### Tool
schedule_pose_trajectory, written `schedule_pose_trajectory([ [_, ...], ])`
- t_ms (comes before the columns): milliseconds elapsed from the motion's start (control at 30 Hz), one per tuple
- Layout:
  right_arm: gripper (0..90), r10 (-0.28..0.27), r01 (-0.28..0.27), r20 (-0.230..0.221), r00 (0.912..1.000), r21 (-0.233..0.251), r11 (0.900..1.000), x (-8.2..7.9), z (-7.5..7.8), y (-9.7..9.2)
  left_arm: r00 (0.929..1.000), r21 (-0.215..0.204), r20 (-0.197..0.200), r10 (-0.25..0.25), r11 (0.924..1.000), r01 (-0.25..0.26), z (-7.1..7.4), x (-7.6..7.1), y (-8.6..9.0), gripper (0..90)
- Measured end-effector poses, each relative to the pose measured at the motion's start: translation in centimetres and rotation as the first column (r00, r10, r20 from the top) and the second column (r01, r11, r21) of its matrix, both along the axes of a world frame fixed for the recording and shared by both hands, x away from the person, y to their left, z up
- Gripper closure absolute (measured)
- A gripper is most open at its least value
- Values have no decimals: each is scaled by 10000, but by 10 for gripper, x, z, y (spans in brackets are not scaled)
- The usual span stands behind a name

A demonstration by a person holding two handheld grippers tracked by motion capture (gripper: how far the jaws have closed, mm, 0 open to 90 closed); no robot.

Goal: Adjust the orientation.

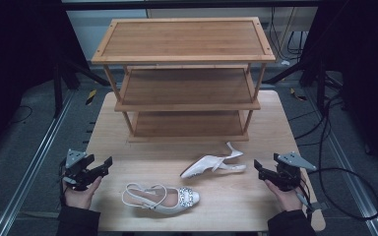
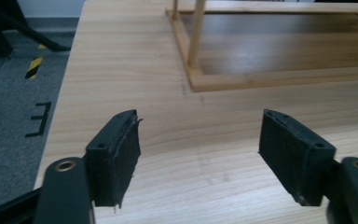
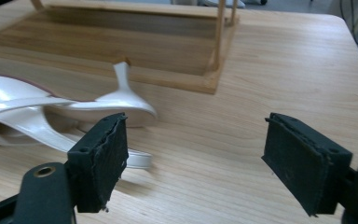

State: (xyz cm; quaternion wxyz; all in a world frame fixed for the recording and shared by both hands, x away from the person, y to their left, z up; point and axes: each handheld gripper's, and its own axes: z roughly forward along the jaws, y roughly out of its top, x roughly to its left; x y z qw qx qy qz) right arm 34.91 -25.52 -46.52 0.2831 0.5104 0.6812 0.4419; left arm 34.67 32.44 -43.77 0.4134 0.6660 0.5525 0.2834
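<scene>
Right hand-held gripper (image 1: pixel 259 167), jaws wide and empty, sits nearer the tipped shoe (image 1: pixel 211 165) at its nine o'clock; left hand-held gripper (image 1: pixel 107 163) is equally open, the upright shoe (image 1: pixel 160 198) at its four o'clock.

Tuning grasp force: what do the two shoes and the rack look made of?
Near shoe: glossy white, probably patent or synthetic leather, with a sparkly stone-like toe trim. Far shoe, on its side: same glossy white, with bright highlights in the right gripper view. Rack: visible wood grain, probably bamboo or light wood, satin finish.
</scene>
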Motion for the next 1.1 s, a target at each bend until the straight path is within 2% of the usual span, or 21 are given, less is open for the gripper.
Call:
schedule_pose_trajectory([
  [67,229,219,-219,139,9997,39,9998,-1,0,2,9998,-62,100,-178,9998,179,3,-3,-6,307],
  [167,236,662,-661,24,9978,-200,9976,-1,-3,10,9985,-142,185,-519,9985,521,8,-6,-15,360],
  [233,247,901,-901,2,9959,-298,9955,-1,-4,15,9953,-85,319,-913,9958,916,14,-9,-26,375],
  [300,250,1013,-1014,-59,9948,-356,9942,-1,-4,18,9941,-60,345,-1032,9946,1035,16,-10,-30,384],
  [467,268,1568,-1570,-71,9876,-400,9868,0,-2,31,9865,85,513,-1556,9878,1554,30,-12,-56,397],
  [567,268,1749,-1748,-25,9846,-518,9832,4,3,38,9790,366,580,-1956,9804,1937,37,-13,-75,398],
  [600,270,1868,-1862,56,9824,-611,9806,7,6,42,9746,493,600,-2158,9758,2131,41,-12,-87,396],
  [667,273,1971,-1964,44,9804,-644,9784,10,8,46,9718,583,613,-2277,9728,2242,44,-11,-93,396],
  [767,277,2086,-2080,-3,9780,-763,9752,14,7,49,9602,753,505,-2748,9597,2707,50,-8,-115,400],
  [800,279,2108,-2107,-72,9775,-739,9748,14,6,49,9543,865,464,-2952,9529,2906,54,-7,-129,397],
  [867,280,2093,-2094,-94,9778,-767,9748,14,5,48,9518,853,445,-3036,9504,2991,55,-6,-136,392],
  [967,288,2070,-2078,-180,9782,-814,9748,14,2,47,9439,990,330,-3287,9408,3241,54,-4,-156,390],
  [1100,301,2064,-2076,-228,9782,-777,9751,12,-1,42,9320,1113,-50,-3623,9260,3606,45,1,-180,401],
])
